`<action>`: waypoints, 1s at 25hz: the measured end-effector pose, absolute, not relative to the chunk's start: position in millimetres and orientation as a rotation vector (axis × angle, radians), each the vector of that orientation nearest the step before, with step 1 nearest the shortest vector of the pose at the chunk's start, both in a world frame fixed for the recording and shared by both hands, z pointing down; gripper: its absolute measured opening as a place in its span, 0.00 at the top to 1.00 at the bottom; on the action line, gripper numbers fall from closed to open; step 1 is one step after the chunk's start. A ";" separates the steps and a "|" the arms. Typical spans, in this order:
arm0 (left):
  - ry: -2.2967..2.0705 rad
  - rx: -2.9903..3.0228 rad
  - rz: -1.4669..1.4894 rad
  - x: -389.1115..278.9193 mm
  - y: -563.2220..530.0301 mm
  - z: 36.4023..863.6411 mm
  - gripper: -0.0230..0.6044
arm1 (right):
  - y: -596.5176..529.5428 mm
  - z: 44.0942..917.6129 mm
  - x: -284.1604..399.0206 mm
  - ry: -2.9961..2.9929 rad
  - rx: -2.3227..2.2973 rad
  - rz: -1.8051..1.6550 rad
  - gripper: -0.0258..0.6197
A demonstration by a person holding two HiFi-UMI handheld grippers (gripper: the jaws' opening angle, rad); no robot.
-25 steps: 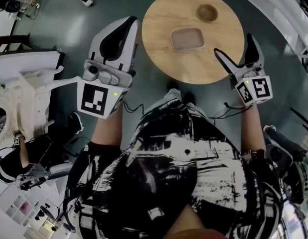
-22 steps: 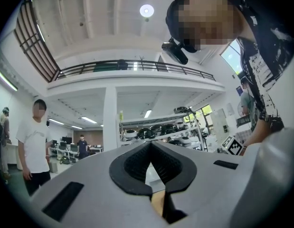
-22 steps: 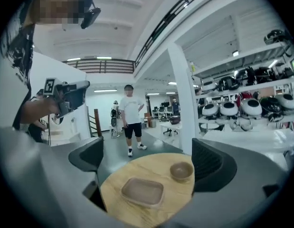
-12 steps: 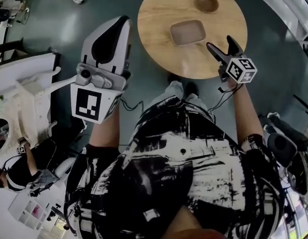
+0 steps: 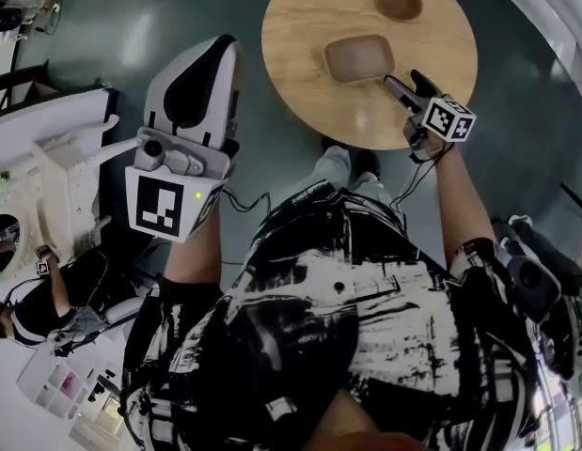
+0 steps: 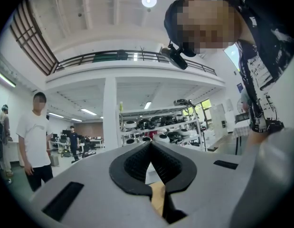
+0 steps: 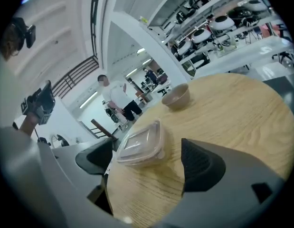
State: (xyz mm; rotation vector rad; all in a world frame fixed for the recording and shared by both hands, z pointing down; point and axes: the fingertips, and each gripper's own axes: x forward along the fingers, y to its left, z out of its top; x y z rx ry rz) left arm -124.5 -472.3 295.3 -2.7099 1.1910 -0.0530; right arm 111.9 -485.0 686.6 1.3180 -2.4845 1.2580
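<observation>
One lidded container (image 7: 139, 144) lies just ahead of the spread right claw (image 7: 143, 159), while the left claw (image 6: 150, 146) is clenched empty.

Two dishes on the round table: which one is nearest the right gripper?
The rectangular lidded container, just in front of the open right gripper. The round bowl sits farther back on the table, beyond the container.

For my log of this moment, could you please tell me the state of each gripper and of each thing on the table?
Left gripper: shut, nothing between its fingers, held off the table.
Right gripper: open, low over the table, facing the container.
Container: lid on, upright, ungripped.
Bowl: upright, looks empty.
</observation>
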 end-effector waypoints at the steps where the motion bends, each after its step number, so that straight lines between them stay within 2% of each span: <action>1: 1.193 -2.709 -0.060 -124.7 -473.3 295.6 0.97 | -486.7 688.8 110.6 -2.488 1.311 1.284 0.27; 4: 1.191 -2.702 -0.086 -125.9 -476.8 295.9 0.97 | -488.3 695.6 106.2 -2.479 1.289 1.367 0.39; 5: 1.191 -2.703 -0.091 -126.2 -477.9 295.9 0.97 | -488.0 699.4 105.9 -2.464 1.291 1.395 0.46; 8: 1.198 -2.707 -0.094 -123.5 -479.8 296.6 0.97 | -487.2 707.8 106.3 -2.442 1.278 1.444 0.56; 15: 1.210 -2.707 -0.114 -117.6 -479.0 292.4 0.97 | -486.8 710.7 104.2 -2.442 1.240 1.620 0.63; 18: 1.209 -2.704 -0.121 -119.1 -480.0 289.2 0.97 | -489.0 711.6 101.3 -2.435 1.236 1.703 0.70; 21: 1.207 -2.699 -0.122 -119.4 -479.5 285.3 0.97 | -490.0 711.3 101.2 -2.430 1.229 1.758 0.82; 25: 1.206 -2.696 -0.120 -118.3 -478.0 283.2 0.97 | -489.3 710.7 108.2 -2.413 1.243 1.761 0.86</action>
